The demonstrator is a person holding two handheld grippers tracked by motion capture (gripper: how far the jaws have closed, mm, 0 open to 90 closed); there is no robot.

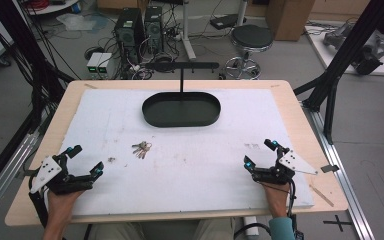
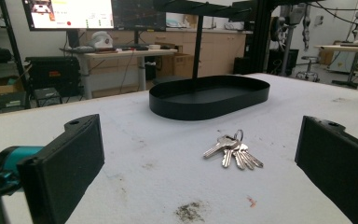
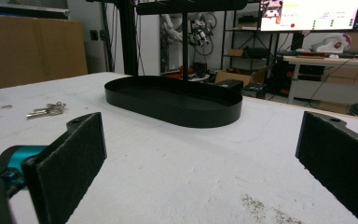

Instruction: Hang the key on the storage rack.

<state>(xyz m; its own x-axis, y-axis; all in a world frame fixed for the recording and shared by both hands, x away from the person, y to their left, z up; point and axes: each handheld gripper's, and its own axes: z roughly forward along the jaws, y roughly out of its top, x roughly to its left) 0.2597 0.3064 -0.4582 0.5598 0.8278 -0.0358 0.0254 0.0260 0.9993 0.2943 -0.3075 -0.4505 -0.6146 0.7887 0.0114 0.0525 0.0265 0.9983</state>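
Observation:
A bunch of silver keys (image 1: 141,148) lies on the white mat, left of centre; it also appears in the left gripper view (image 2: 233,151) and far off in the right gripper view (image 3: 46,110). Behind it stands a black oval tray (image 1: 181,109) with an upright T-shaped stand (image 1: 181,65) rising from it. My left gripper (image 1: 86,160) rests open at the front left, its jaws wide apart with nothing between them. My right gripper (image 1: 260,153) rests open at the front right, also holding nothing. The tray looks bare inside in both gripper views (image 2: 209,95) (image 3: 173,100).
The white mat (image 1: 190,165) covers a wooden table (image 1: 325,190). Small dirt marks (image 1: 111,160) dot the mat near the left gripper. Beyond the table stand computer towers (image 1: 139,30), a stool (image 1: 250,42) and black frame posts (image 1: 337,65).

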